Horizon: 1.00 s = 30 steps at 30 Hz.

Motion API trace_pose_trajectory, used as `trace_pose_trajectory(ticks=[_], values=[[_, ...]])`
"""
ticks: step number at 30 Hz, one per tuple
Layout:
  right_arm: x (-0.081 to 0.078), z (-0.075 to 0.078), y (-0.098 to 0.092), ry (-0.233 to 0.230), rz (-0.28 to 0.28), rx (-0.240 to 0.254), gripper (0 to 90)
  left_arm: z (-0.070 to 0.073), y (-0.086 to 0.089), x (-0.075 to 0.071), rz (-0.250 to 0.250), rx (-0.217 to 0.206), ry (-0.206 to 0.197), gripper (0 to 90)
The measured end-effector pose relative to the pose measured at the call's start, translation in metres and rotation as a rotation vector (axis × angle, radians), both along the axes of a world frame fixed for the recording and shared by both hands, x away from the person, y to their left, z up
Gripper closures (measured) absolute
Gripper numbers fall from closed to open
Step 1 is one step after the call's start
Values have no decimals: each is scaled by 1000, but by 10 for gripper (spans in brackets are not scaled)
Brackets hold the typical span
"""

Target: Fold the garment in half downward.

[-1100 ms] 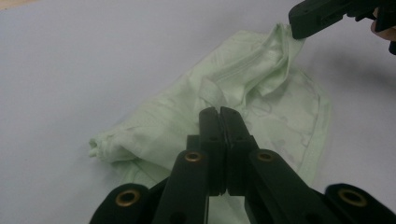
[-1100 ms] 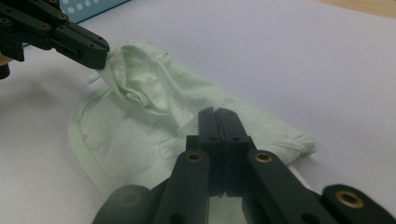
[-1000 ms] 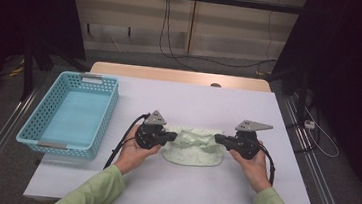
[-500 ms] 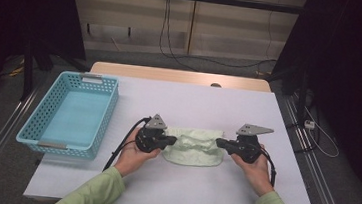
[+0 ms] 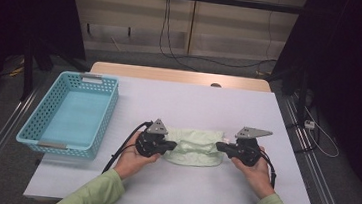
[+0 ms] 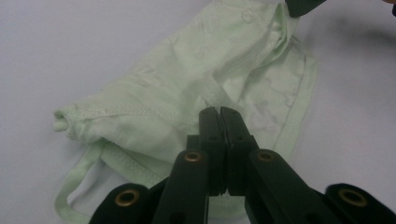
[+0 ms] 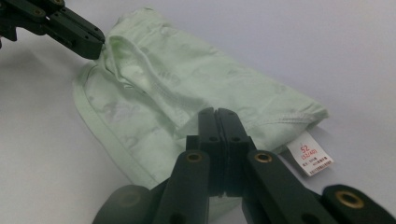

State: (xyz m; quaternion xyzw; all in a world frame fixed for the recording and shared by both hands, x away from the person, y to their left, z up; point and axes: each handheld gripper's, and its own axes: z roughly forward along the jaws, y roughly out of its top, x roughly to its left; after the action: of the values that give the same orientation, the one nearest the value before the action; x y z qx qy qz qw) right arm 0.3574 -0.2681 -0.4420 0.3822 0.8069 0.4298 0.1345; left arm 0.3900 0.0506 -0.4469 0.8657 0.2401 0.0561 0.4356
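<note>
- Lying at the lower centre of the high view, on the white table (image 5: 287,122): one pale green garment (image 5: 197,148), bunched and partly folded over on itself, faint print on the fabric, bound edges looping out at its near side in the left gripper view.
- One white size tag (image 7: 310,158) pokes out at the garment's corner, lower right of the right gripper view, flat on the table.
- Left gripper (image 5: 167,145) sits at the garment's left edge; its jaws are closed tight together with a pinch of the green cloth at the tips, as the left gripper view shows.
- Right gripper (image 5: 221,146) sits at the garment's right edge; jaws likewise closed, tips buried in a fold of the cloth. Whether much fabric is caught there is hard to tell; it looks like a thin pinch.
- One light blue perforated basket (image 5: 97,129) stands at the left of the high view, well apart from the garment, nothing in it.
- Progress, as judged: both ends gripped, so the pick-up or fold is at its start. Garment not yet tidy, not yet lifted, not in the basket. Folding or smoothing, then likely a transfer to the basket, remain.
- Count: one garment, one tag, one basket, two grippers, two hands in green sleeves.
</note>
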Motion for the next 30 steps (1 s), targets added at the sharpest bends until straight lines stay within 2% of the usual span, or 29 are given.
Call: trace_pose_trajectory(ticks=[7, 12, 30], values=[[-3, -1, 1, 7, 12, -6, 900, -3, 0, -2, -12, 17, 8, 890], [-6, -2, 2, 12, 19, -11, 900, -4, 1, -4, -17, 14, 13, 889], [-11, -14, 4, 54, 36, -54, 869, -12, -1, -11, -46, 50, 7, 858]])
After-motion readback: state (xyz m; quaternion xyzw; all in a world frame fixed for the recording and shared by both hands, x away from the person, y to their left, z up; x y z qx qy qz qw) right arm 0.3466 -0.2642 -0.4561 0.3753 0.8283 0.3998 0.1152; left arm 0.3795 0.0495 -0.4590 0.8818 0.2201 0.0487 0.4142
